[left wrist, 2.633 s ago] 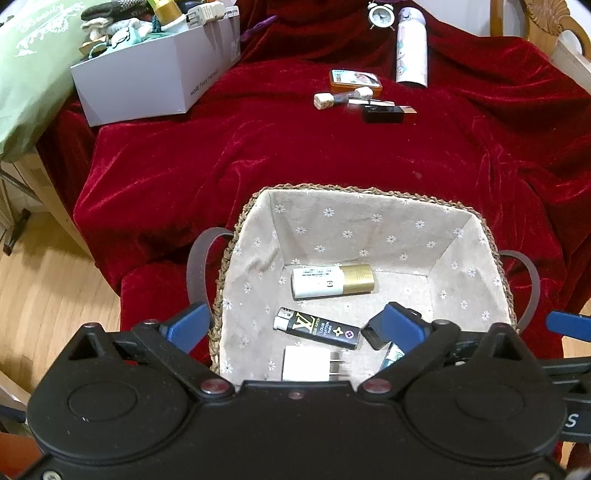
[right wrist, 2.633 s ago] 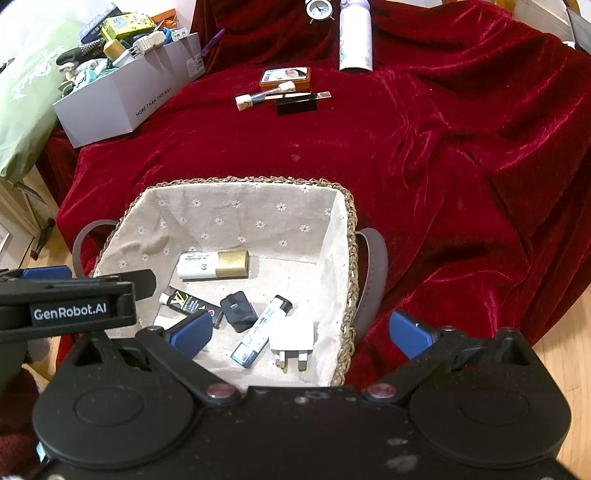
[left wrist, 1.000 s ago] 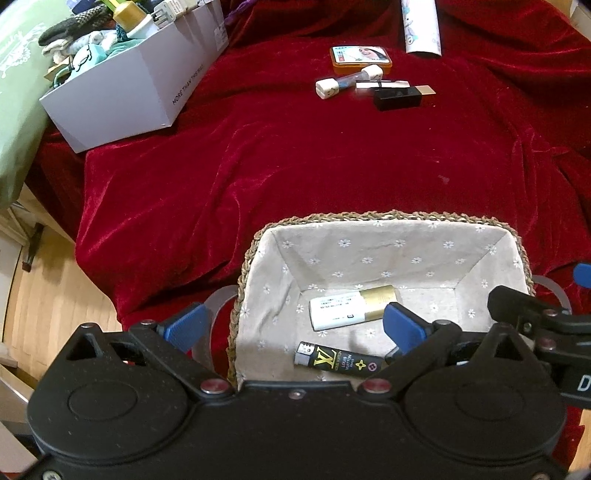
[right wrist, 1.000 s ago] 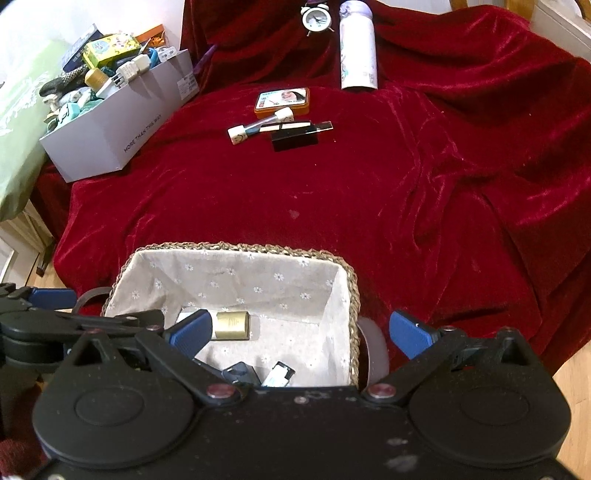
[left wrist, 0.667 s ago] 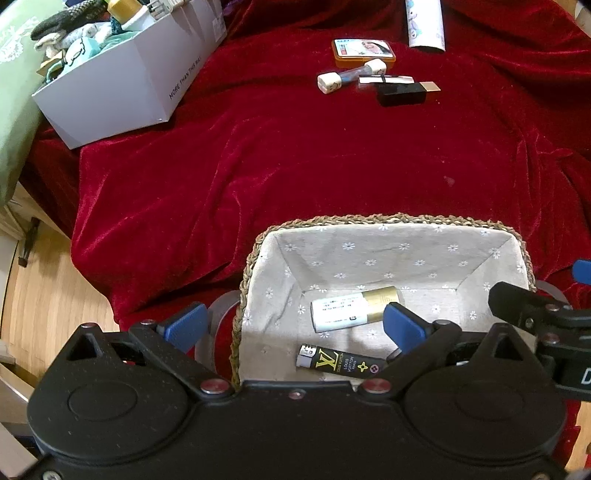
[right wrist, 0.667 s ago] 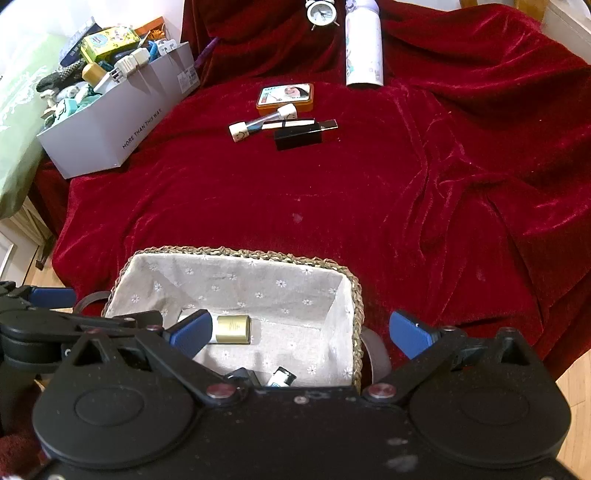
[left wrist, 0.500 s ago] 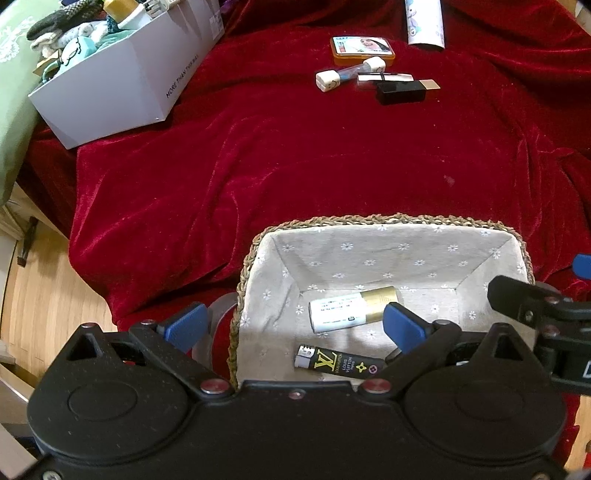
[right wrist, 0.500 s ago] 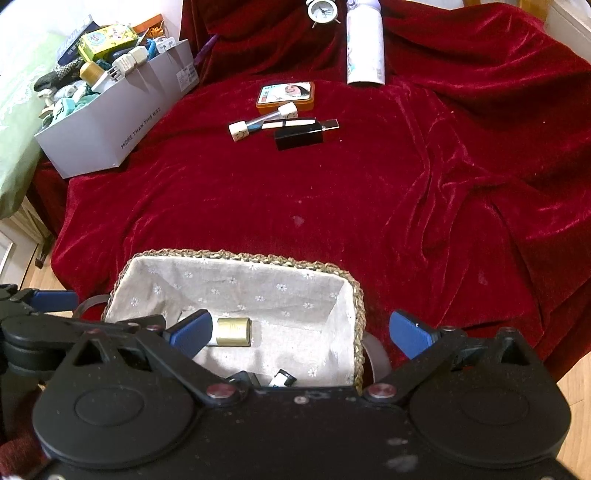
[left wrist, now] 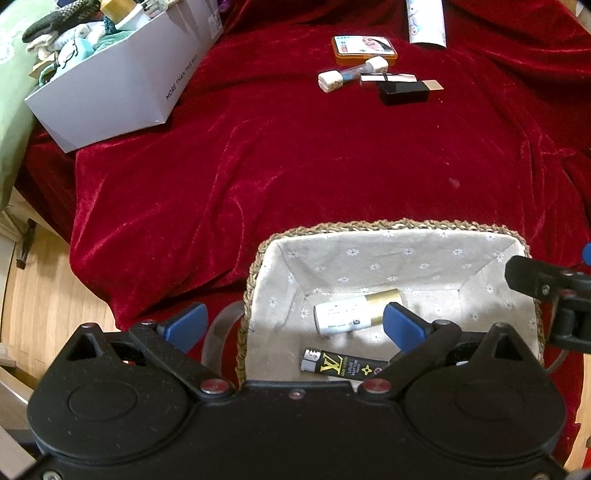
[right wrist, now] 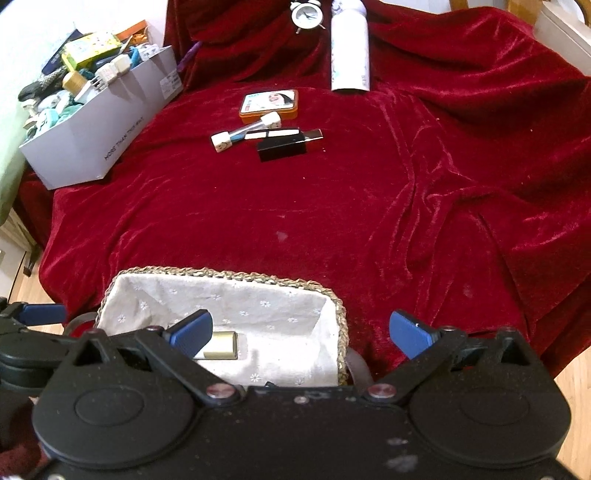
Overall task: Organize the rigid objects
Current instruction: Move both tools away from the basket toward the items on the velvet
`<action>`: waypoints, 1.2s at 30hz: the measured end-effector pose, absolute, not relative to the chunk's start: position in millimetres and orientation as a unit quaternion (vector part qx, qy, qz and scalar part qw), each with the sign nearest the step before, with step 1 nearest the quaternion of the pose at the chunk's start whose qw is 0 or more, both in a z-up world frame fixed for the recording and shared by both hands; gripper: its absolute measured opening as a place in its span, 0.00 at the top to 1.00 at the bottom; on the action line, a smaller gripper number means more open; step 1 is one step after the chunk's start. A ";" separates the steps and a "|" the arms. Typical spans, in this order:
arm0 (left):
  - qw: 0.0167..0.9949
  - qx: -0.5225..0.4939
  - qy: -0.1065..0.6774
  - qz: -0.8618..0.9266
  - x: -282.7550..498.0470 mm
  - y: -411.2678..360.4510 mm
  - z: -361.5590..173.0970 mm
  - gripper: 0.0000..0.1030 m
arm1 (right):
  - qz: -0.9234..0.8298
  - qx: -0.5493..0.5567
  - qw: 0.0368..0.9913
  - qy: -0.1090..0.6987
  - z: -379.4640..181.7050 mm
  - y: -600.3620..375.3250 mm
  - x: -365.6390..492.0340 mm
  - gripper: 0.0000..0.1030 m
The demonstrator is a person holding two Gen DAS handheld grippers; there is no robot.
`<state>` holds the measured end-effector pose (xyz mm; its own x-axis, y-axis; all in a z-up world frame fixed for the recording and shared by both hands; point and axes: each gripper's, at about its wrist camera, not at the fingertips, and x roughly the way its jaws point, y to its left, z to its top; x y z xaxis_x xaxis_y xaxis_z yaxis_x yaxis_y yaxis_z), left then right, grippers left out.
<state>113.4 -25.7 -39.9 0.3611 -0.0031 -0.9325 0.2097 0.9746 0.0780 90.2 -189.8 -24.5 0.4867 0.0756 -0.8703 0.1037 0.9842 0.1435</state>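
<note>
A woven basket (left wrist: 391,226) (right wrist: 229,275) with a flowered cloth lining sits at the near edge of the red velvet cloth. Inside lie a white and gold tube (left wrist: 356,312) (right wrist: 221,345) and a black lighter (left wrist: 343,366). My left gripper (left wrist: 293,323) hangs open over the basket's left rim, holding nothing. My right gripper (right wrist: 301,330) is open above the basket's right side, also empty. Far across the cloth lie an orange tin (right wrist: 269,102), a small vial with white caps (right wrist: 245,134), a black case (right wrist: 282,148) and a white strip (right wrist: 271,133).
A grey box (right wrist: 99,138) crammed with odds and ends stands at the far left. A white bottle (right wrist: 349,55) lies at the back beside a small alarm clock (right wrist: 306,13). Wooden floor (left wrist: 40,280) shows past the cloth's left edge. The right gripper's body (left wrist: 546,291) juts in on the right.
Both grippers have risen and drawn back from the basket, so less of its contents shows; the plug, black block and second lighter seen 2.6 s ago are now hidden. Both stay open.
</note>
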 end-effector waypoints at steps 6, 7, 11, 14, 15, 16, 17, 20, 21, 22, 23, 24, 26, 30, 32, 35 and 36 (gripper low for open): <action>0.820 0.091 0.561 -0.066 116.3 -23.9 -39.4 0.05 | -0.010 0.104 0.846 0.523 -28.8 -194.2 95.2 0.00; 0.820 0.091 0.562 -0.065 117.2 -23.6 -39.6 0.05 | -0.011 0.105 0.845 0.524 -29.6 -194.1 96.7 0.00; 0.819 0.089 0.563 -0.065 119.4 -22.9 -39.7 0.05 | -0.012 0.106 0.843 0.528 -30.7 -194.0 100.3 0.00; 0.819 0.088 0.563 -0.064 120.2 -22.5 -39.7 0.05 | -0.011 0.104 0.842 0.530 -31.3 -193.1 103.0 0.00; 0.819 0.087 0.563 -0.064 120.2 -22.4 -39.8 0.05 | -0.010 0.103 0.841 0.530 -31.5 -193.1 103.3 0.00; 0.819 0.086 0.564 -0.064 120.3 -22.1 -39.9 0.05 | -0.010 0.103 0.841 0.532 -31.6 -192.9 104.0 0.00; 0.818 0.084 0.565 -0.064 120.2 -21.5 -39.9 0.05 | -0.009 0.103 0.840 0.533 -31.8 -192.9 104.5 0.00; 0.817 0.077 0.568 -0.059 122.5 -18.7 -39.9 0.05 | -0.009 0.101 0.836 0.539 -33.1 -192.6 107.1 0.00; 0.817 0.074 0.569 -0.058 123.2 -17.7 -39.7 0.05 | -0.009 0.101 0.835 0.541 -33.6 -192.9 108.1 0.00; 0.817 0.073 0.569 -0.056 124.1 -16.6 -39.5 0.05 | -0.009 0.101 0.834 0.542 -33.9 -193.2 109.2 0.00; 0.817 0.072 0.569 -0.055 125.2 -15.6 -39.2 0.05 | -0.008 0.101 0.834 0.543 -34.2 -193.2 110.2 0.00; 0.817 0.071 0.570 -0.054 126.2 -14.6 -38.7 0.05 | -0.009 0.101 0.833 0.544 -34.4 -192.9 111.3 0.00; 0.817 0.071 0.570 -0.054 128.7 -14.0 -38.3 0.05 | -0.008 0.098 0.831 0.547 -34.7 -192.4 113.4 0.00; 0.816 0.072 0.571 -0.053 133.6 -14.3 -37.8 0.05 | -0.004 0.094 0.830 0.550 -35.0 -189.5 116.9 0.00; 0.816 0.072 0.571 -0.055 134.5 -14.5 -37.0 0.05 | 0.000 0.088 0.829 0.552 -34.4 -187.6 119.3 0.00; 0.817 0.073 0.570 -0.056 137.9 -14.8 -36.2 0.05 | 0.005 0.078 0.831 0.551 -33.0 -186.0 124.0 0.00; 0.817 0.073 0.570 -0.057 139.6 -14.4 -35.9 0.05 | 0.005 0.076 0.832 0.549 -32.5 -186.2 125.7 0.00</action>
